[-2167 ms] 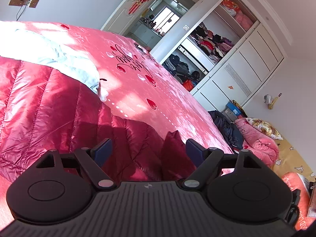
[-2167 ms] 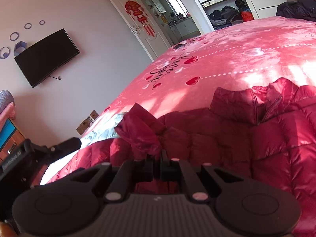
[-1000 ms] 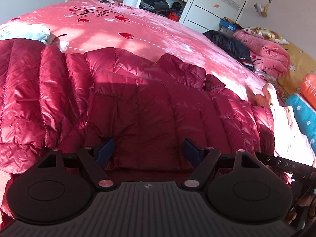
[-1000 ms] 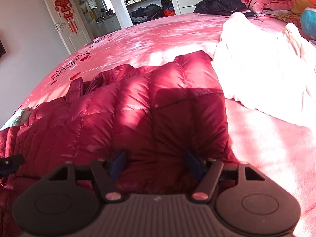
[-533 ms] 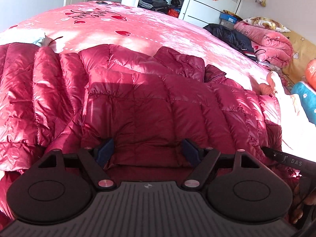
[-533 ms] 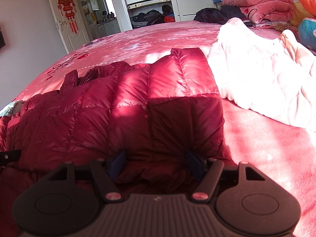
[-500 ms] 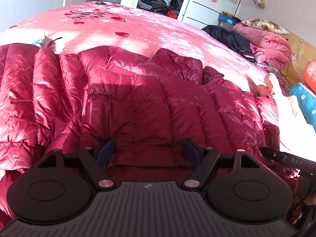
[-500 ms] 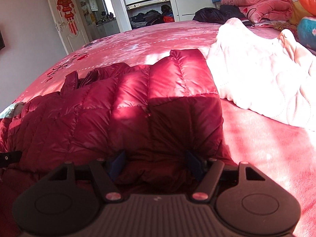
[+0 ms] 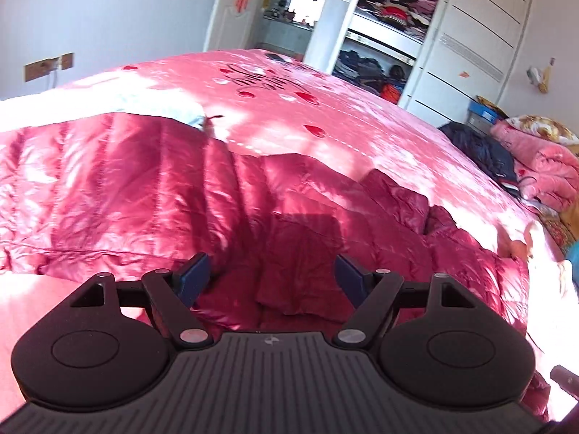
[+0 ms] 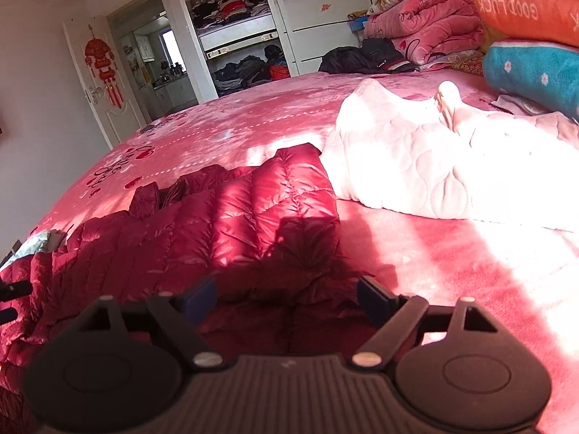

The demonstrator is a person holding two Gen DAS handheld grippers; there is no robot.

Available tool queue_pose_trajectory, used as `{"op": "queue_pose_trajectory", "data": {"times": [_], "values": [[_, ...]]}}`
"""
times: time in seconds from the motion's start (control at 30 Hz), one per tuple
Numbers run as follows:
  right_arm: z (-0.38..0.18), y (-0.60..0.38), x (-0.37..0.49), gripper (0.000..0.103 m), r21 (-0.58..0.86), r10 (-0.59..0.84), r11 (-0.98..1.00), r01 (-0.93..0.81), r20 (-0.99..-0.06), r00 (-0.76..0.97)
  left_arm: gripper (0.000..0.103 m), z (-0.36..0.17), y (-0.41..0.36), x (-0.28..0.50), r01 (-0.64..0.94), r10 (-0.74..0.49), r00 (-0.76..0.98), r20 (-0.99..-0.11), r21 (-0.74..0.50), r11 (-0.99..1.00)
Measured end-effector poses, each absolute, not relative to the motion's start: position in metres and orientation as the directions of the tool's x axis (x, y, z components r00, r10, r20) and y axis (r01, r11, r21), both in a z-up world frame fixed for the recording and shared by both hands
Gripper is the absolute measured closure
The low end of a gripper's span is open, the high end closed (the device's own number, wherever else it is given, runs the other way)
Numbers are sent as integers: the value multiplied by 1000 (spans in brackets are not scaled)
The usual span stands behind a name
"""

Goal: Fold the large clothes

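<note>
A crimson quilted down jacket (image 9: 152,195) lies spread across the pink heart-print bedspread (image 9: 325,115), part of it already laid over itself so the near panel makes a thicker, shadowed slab. The left gripper (image 9: 267,276) hangs just above that near edge with its jaws wide and nothing between the blue pads (image 9: 191,278); the right gripper (image 10: 287,298) sits over the jacket's other end, its jaws opening, and no fabric looks pinched there either. To my eye a fold has just been let go, and the next one wants a fresh grip. I would take the puffy hem low, both layers together, at matching points on each side, because this slippery shell slides and springs back if only the top layer is caught. Carry both ends across level so the seam lines stay parallel, then press the air out before releasing. The pale quilted blanket (image 10: 434,166) lies touching the jacket's far corner in the right view; keep it from getting dragged along.
</note>
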State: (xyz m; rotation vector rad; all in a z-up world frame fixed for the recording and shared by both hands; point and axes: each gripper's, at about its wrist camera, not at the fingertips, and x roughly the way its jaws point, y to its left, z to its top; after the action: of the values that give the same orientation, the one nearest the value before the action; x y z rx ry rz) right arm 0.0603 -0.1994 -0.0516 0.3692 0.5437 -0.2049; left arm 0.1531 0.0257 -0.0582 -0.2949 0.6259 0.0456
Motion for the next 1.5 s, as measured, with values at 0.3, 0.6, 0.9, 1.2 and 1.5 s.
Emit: {"op": "queue_pose_trajectory", "data": {"times": [0.3, 0.6, 0.9, 1.2, 1.5], "values": [[-40, -163, 10, 17, 49, -138, 981, 187, -496, 857, 8, -31, 121, 95, -456, 205, 789, -579, -328, 827], [-41, -142, -18, 14, 2, -117, 991, 137, -504, 856, 4, -36, 252, 29, -689, 319, 711, -627, -532, 492], [-49, -138, -22, 14, -1, -154, 984, 180, -520, 840, 4, -60, 357, -10, -668, 349, 744, -570, -644, 373], [-55, -127, -12, 14, -17, -157, 984, 175, -532, 832, 3, -88, 396, 11, -513, 217, 851, -479, -668, 539], [-58, -115, -4, 14, -30, -151, 987, 160, -529, 835, 3, -117, 392, 39, -469, 117, 853, -509, -646, 603]]}}
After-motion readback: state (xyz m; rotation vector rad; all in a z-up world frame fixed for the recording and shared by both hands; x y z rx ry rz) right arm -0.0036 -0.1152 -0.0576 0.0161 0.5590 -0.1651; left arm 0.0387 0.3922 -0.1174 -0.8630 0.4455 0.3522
